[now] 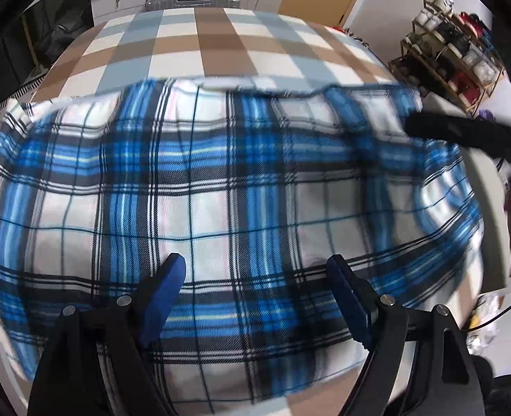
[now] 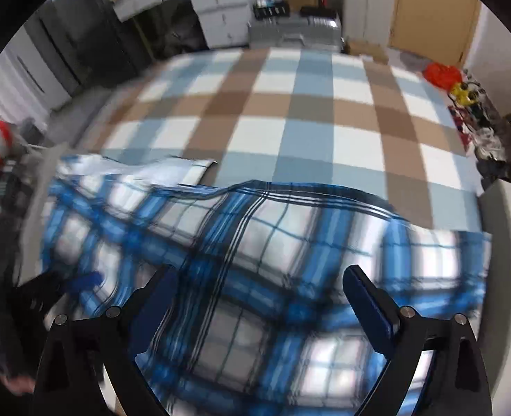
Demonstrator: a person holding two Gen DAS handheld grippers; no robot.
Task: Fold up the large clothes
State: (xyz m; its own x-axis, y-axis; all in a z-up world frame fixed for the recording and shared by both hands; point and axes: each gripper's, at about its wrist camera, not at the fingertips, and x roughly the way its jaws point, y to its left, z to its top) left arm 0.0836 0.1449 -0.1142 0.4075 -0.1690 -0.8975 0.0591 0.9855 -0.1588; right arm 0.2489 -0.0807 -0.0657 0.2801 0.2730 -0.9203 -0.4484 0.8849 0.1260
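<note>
The blue plaid shirt (image 1: 220,187) is spread across the near edge of the bed (image 1: 199,45). Both the left hand-held gripper (image 1: 255,274) and right hand-held gripper (image 2: 260,284) hang above it, jaws apart and empty. The far hem looks rumpled, so a one-layer pinch could skew the fold

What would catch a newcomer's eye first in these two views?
The blue plaid garment fills the lower half of both views, spread over a bed cover checked in brown, grey-blue and white. Each hand-held gripper, left and right, stands open above the cloth, holding nothing.
</note>
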